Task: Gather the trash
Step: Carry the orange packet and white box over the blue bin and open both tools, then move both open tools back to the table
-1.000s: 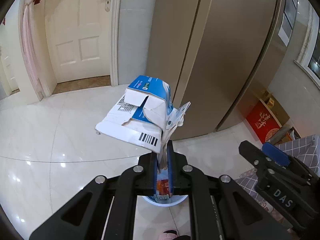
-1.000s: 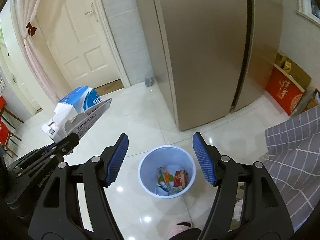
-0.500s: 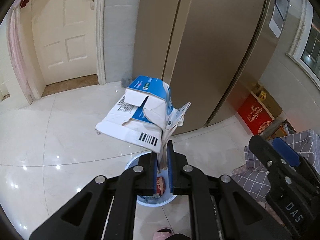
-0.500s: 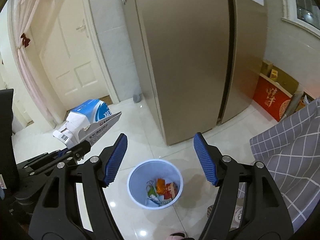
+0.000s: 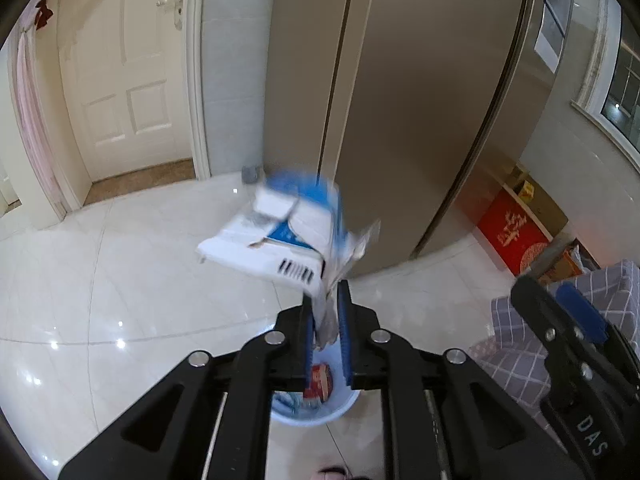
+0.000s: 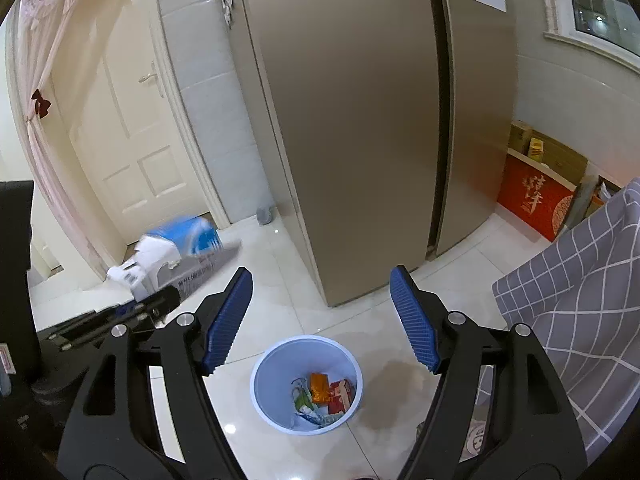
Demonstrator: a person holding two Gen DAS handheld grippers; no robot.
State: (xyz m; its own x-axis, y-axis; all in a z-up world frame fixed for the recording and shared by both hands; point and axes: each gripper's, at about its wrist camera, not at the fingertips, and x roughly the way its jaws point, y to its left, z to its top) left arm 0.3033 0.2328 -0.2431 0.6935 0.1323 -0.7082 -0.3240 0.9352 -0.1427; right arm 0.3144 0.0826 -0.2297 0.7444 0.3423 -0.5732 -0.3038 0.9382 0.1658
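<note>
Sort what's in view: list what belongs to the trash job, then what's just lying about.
Job:
crumpled blue-and-white cardboard carton, between the opening left tool
round pale-blue plastic bin

Lying about:
red printed box
grey checked fabric
tall bronze fridge

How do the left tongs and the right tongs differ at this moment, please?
The left tongs stand narrow and are opening, with the blurred carton between the pads; the right tongs stand wide with nothing between them. The left tongs hide most of the bin below; the right tongs frame the whole bin. Both have blue ribbed pads and point down toward it.
</note>
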